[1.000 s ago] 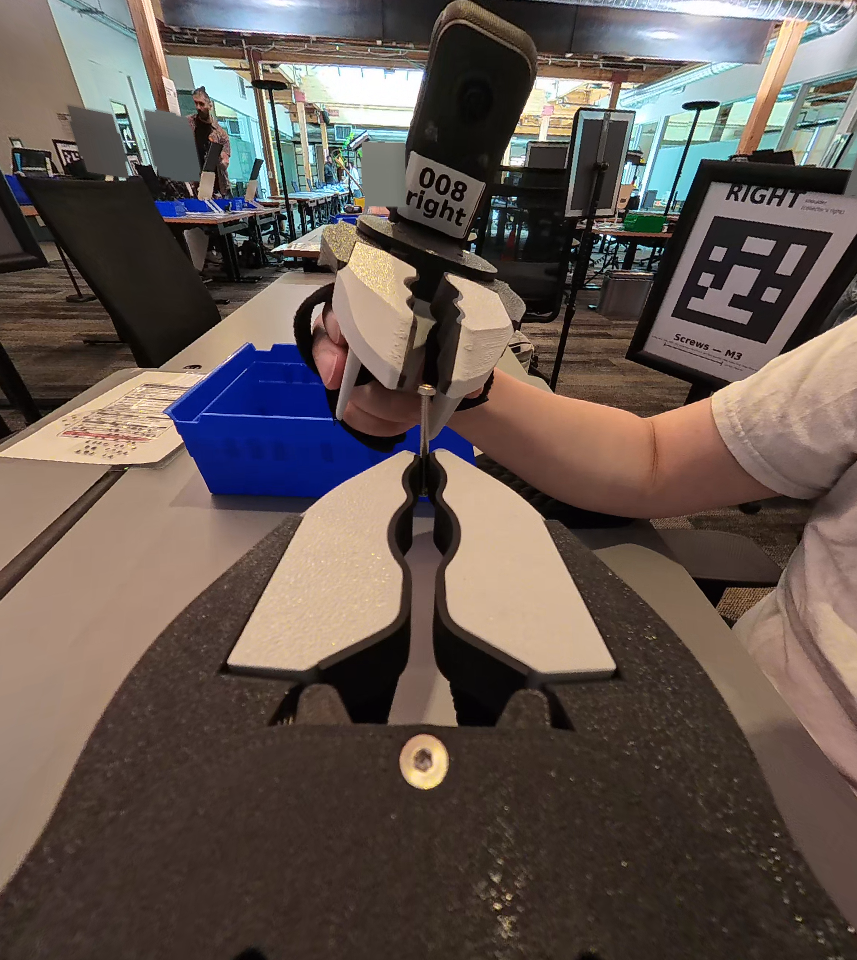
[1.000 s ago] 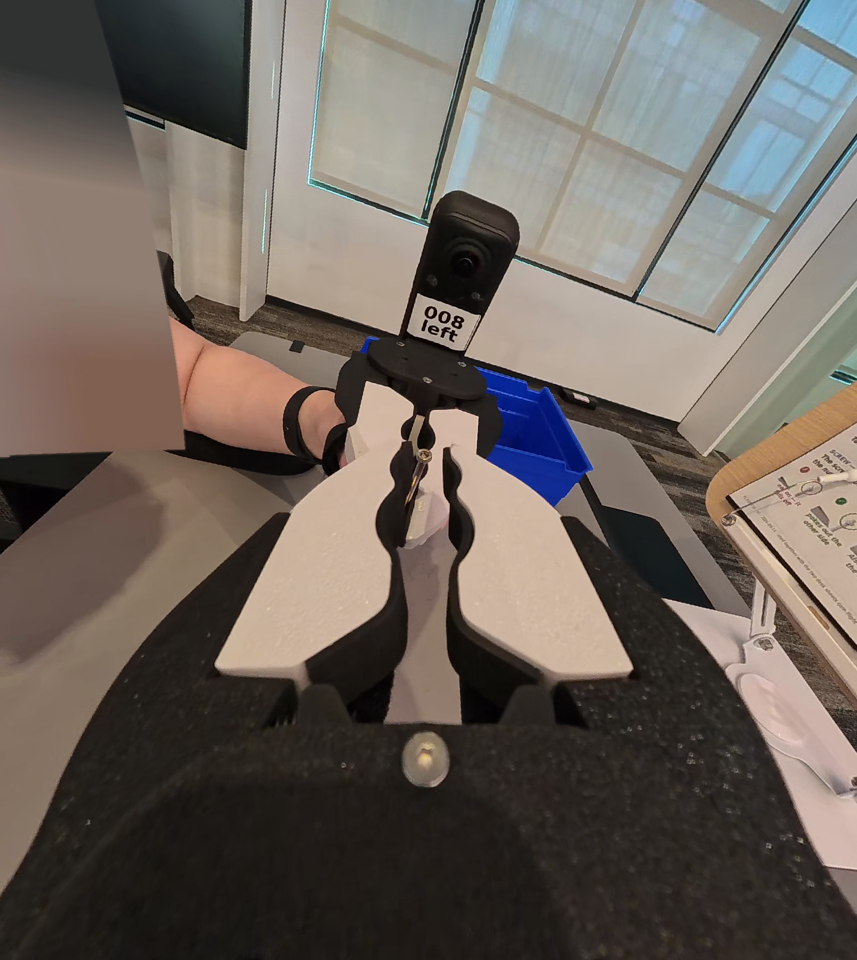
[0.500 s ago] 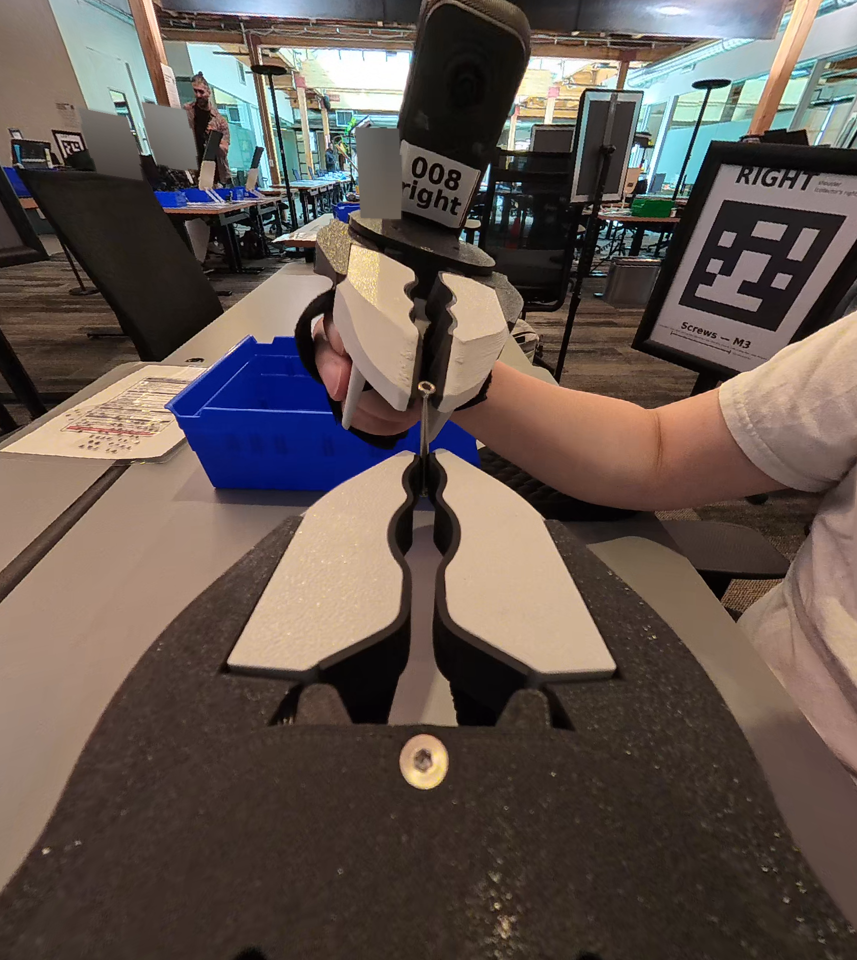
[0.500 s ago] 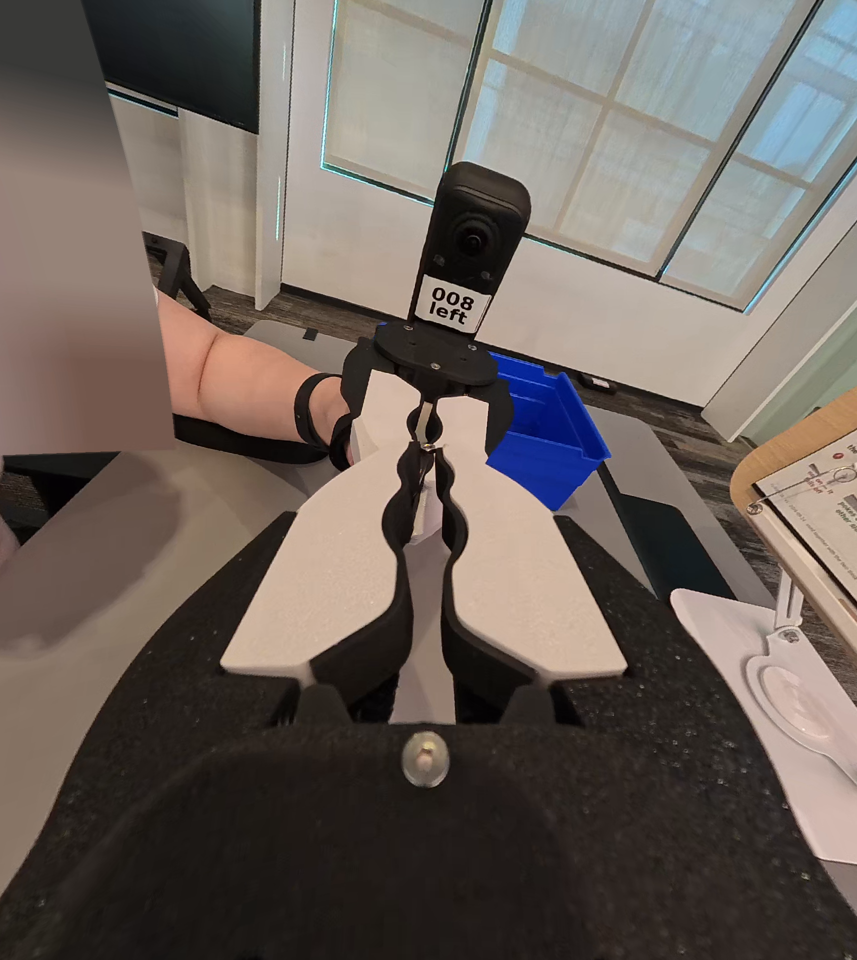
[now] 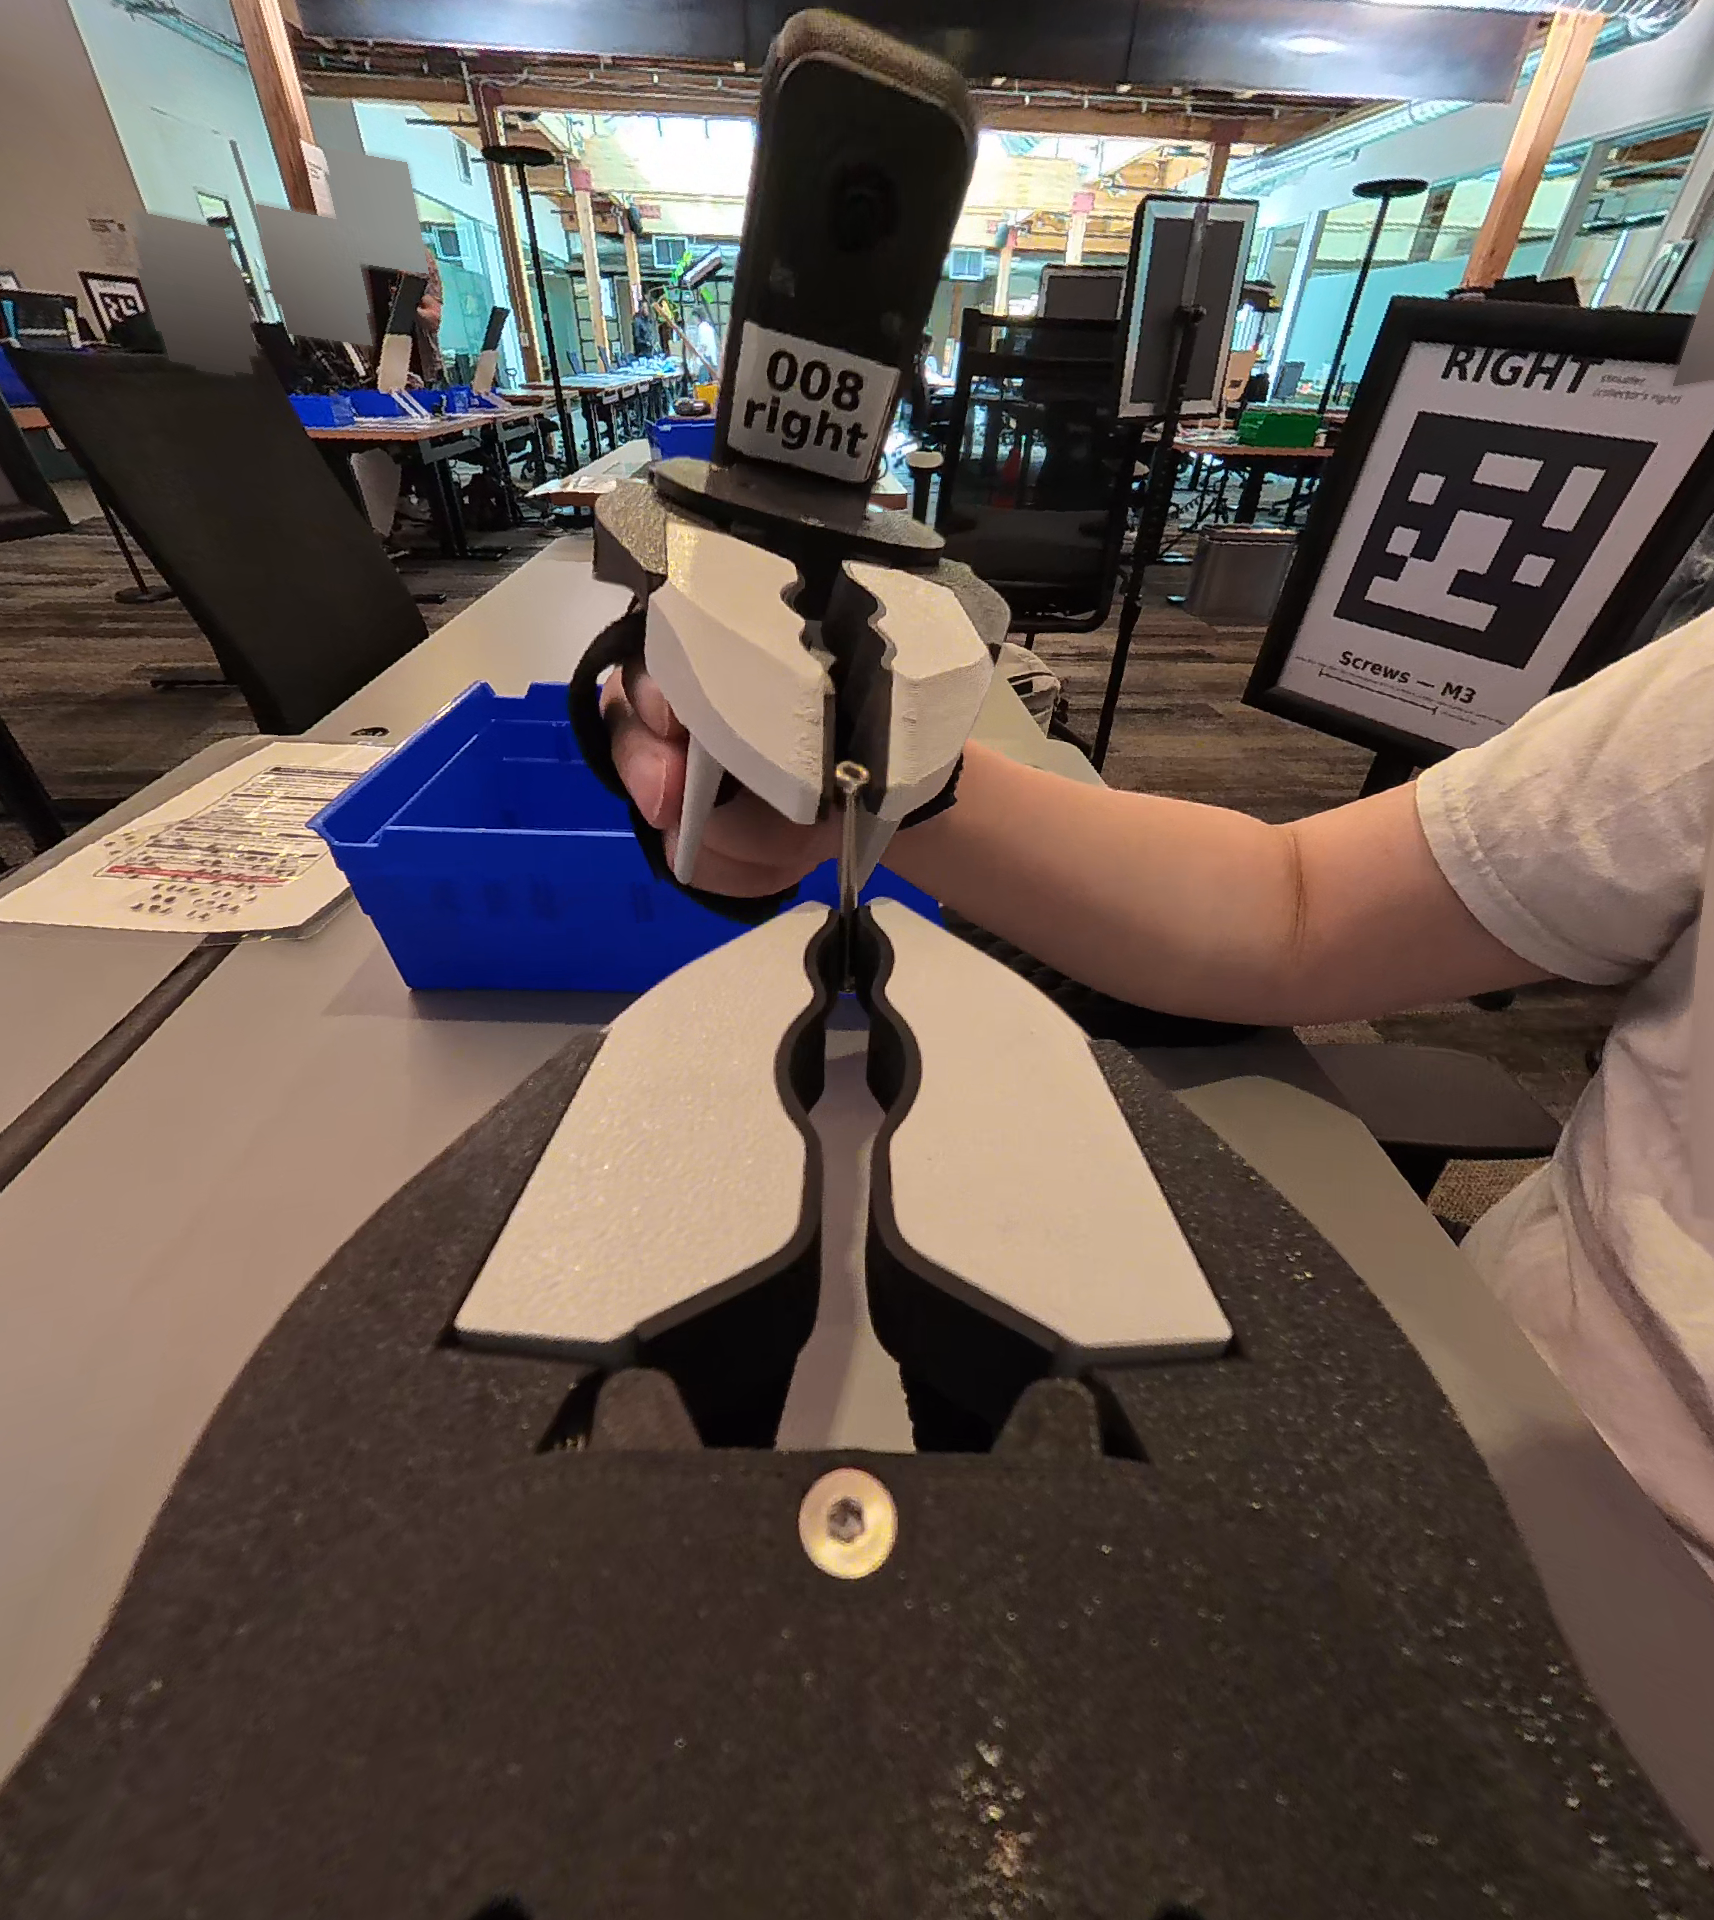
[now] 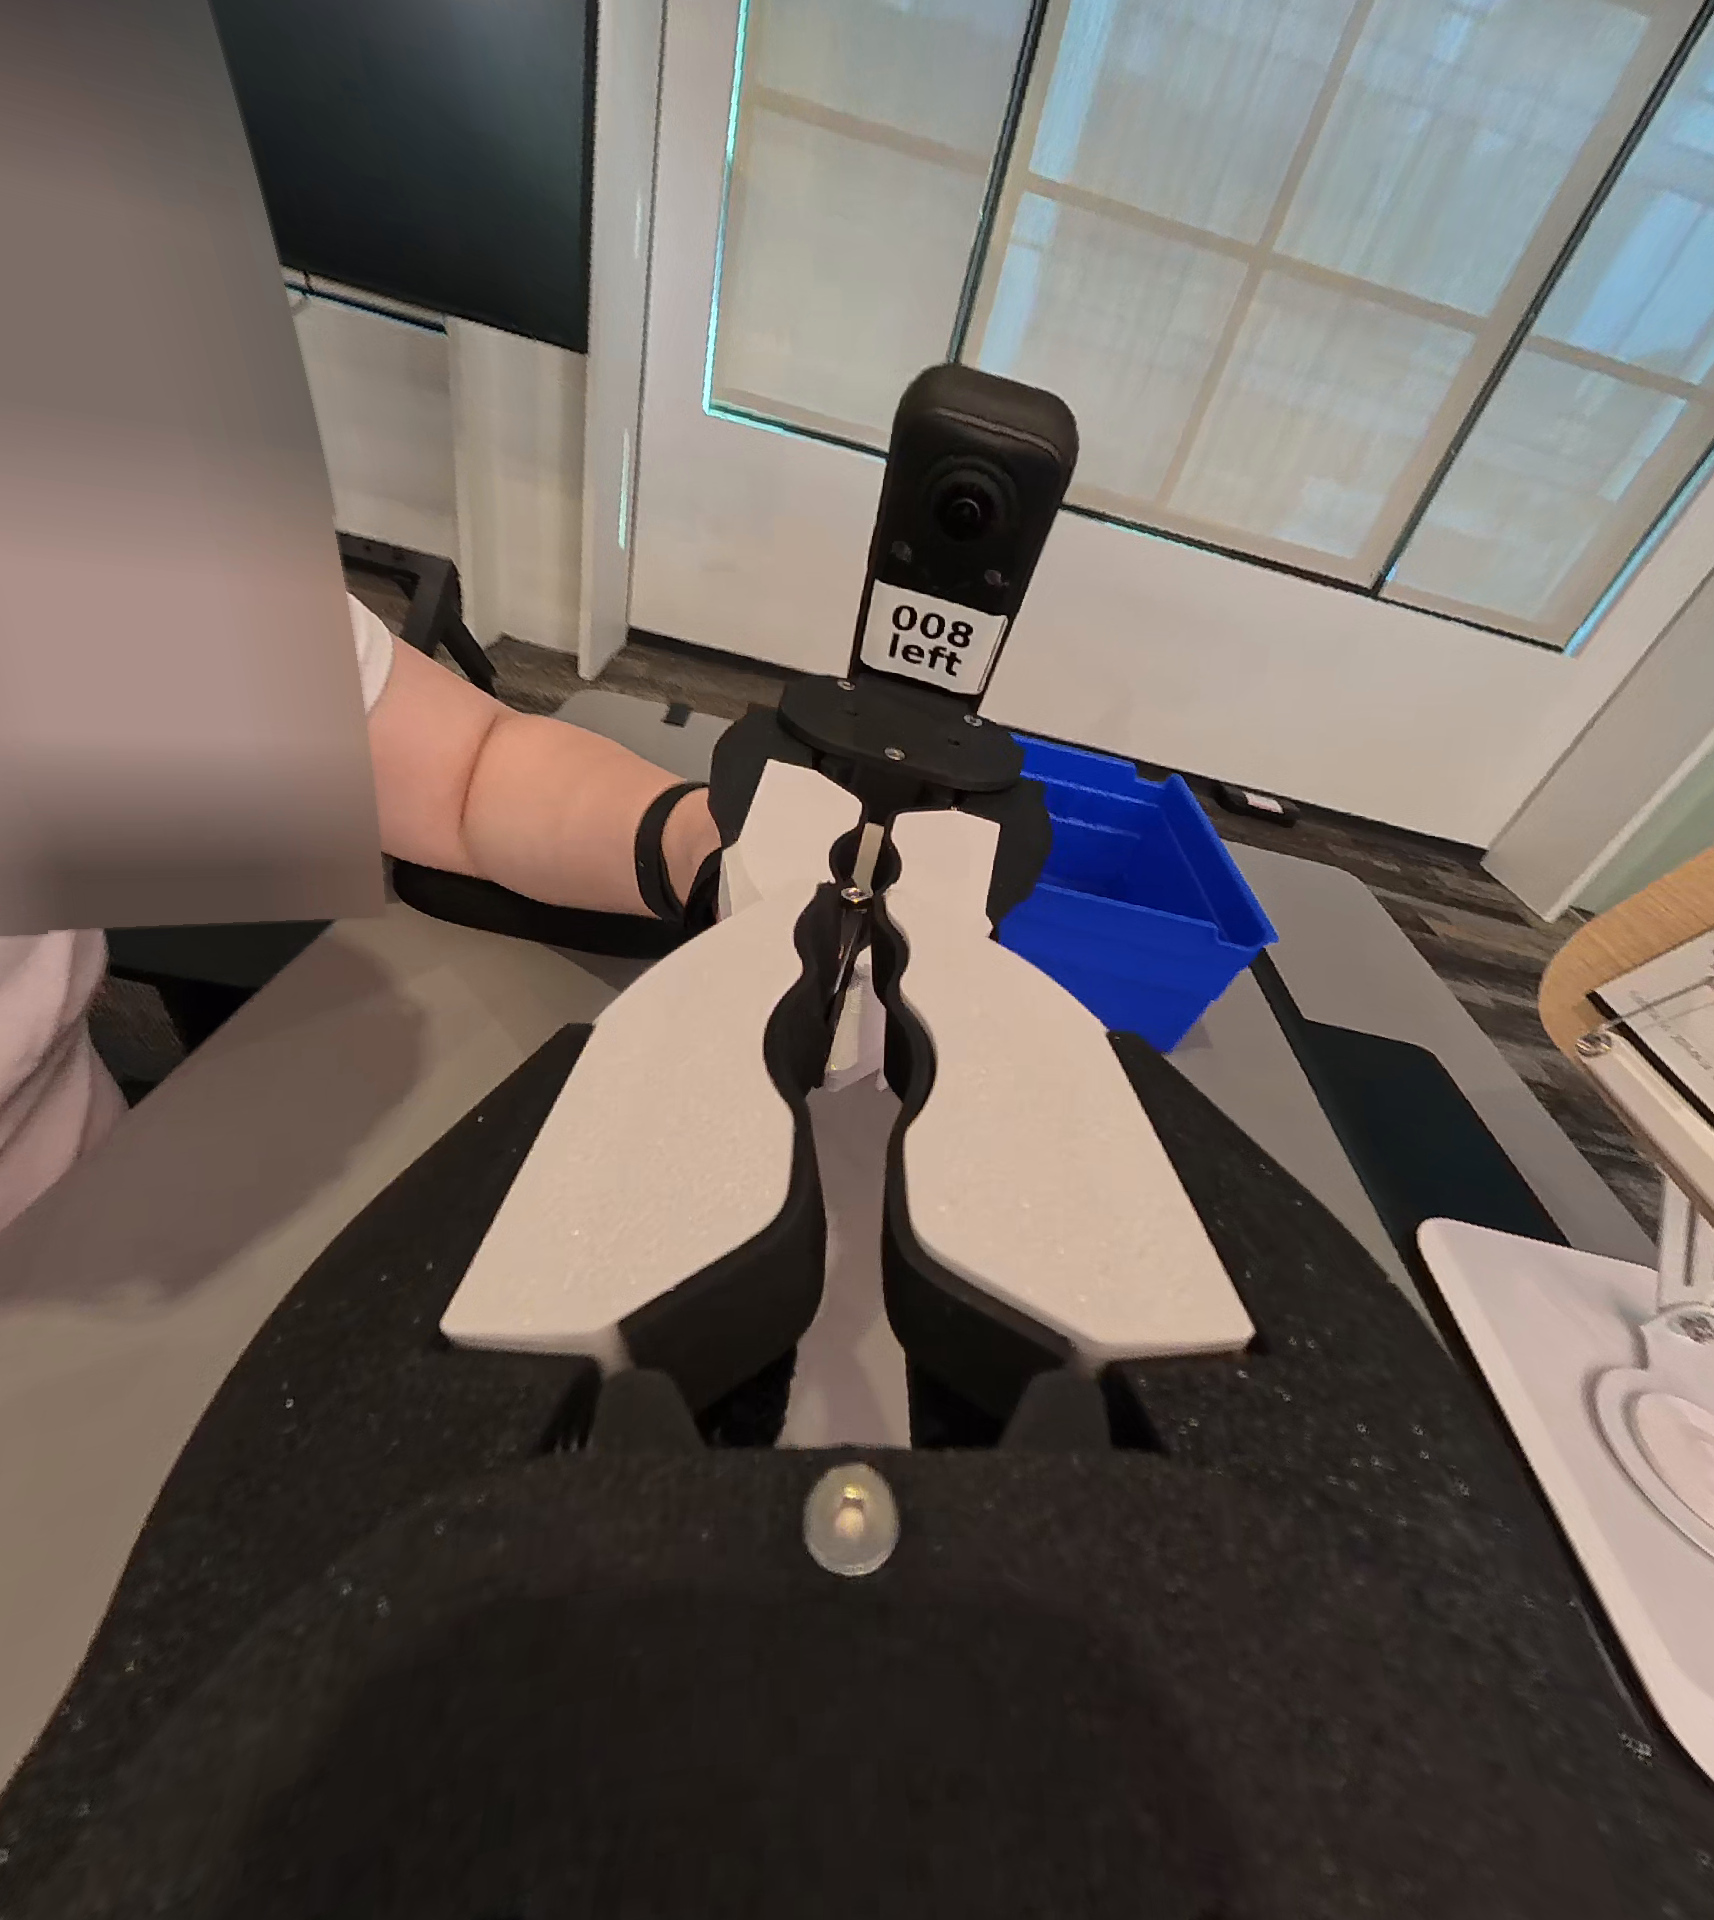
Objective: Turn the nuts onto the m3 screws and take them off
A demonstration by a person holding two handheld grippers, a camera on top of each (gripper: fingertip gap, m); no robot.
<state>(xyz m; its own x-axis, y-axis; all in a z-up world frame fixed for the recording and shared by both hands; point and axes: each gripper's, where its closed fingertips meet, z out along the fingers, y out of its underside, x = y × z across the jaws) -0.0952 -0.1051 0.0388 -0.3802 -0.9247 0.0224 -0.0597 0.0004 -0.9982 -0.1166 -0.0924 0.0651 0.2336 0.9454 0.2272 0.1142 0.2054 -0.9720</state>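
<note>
In the left wrist view, the left gripper (image 5: 848, 940) sat nearest the camera, its 2 white fingers (image 5: 666, 1164) drawn almost together and pinching the lower end of a thin M3 screw (image 5: 847, 862). The screw stood nearly upright, rising from those fingertips to its head just at the tips of the right gripper (image 5: 837, 800), which faced the camera from just beyond. That gripper's fingers were closed to a narrow slot around the top of the screw; whether a nut sat there could not be told from this side. A hand (image 5: 718, 821) wrapped the right gripper's handle, with a bare forearm (image 5: 1196, 904) running off to the right. Behind them a blue bin (image 5: 479, 883) rested on the grey table (image 5: 105, 1143), a printed sheet (image 5: 198, 842) lay to its left, and a framed marker sign (image 5: 1497, 540) stood farther back on the right.

In the right wrist view, the right gripper (image 6: 848, 914) was nearest, its fingers nearly shut, with a small metal piece, seemingly the nut (image 6: 855, 894), nipped at their tips. Just past it, the left gripper (image 6: 868, 862) pointed back with the screw shank (image 6: 865, 857) showing between its fingers. The blue bin (image 6: 1133, 914) sat behind to the right, a white stand (image 6: 1611, 1423) held a page at the far right, and windows (image 6: 1248, 270) filled the background.
</note>
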